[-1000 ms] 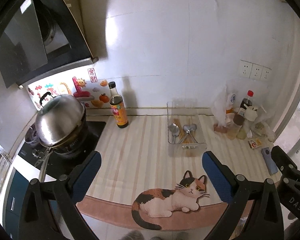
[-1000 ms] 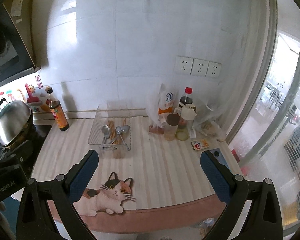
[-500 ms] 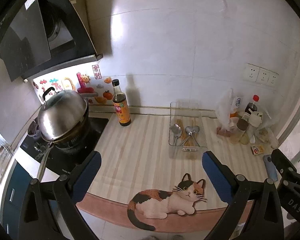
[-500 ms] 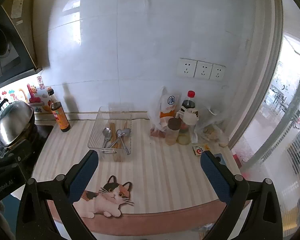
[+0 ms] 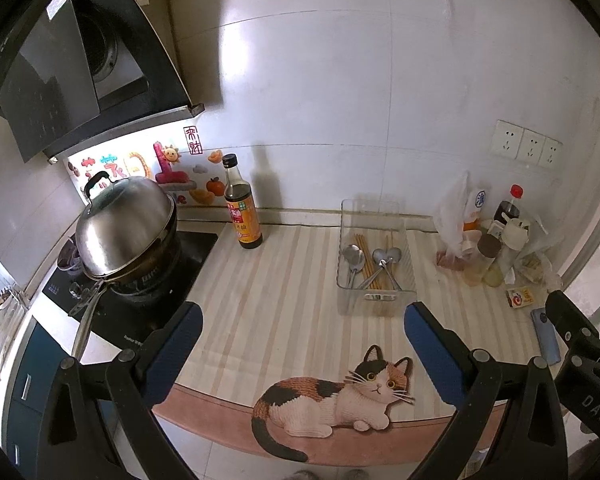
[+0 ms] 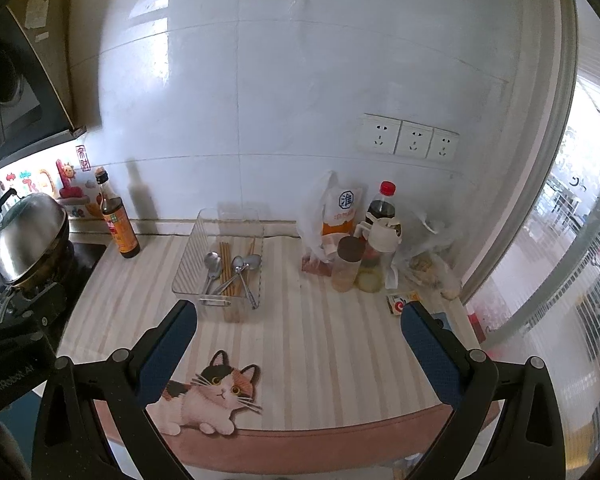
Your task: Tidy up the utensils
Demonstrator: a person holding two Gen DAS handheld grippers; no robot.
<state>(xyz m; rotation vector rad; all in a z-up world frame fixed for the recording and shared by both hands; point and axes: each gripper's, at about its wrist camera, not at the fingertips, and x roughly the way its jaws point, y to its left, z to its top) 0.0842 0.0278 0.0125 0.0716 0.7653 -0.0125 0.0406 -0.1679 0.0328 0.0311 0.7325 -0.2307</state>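
Utensils [image 6: 230, 270] lie in the clear tray [image 6: 188, 264], handles toward the bench [image 6: 320, 340] edge; both tongs wide open and empty, left tongs [image 5: 300, 354] just right-rearward of tray, right tongs [image 6: 298, 354] left-rearward, neither clearly nearer.

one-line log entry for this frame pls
left gripper: open, empty | right gripper: open, empty | spoons and chopsticks: in clear tray | phase: hovering short of tray
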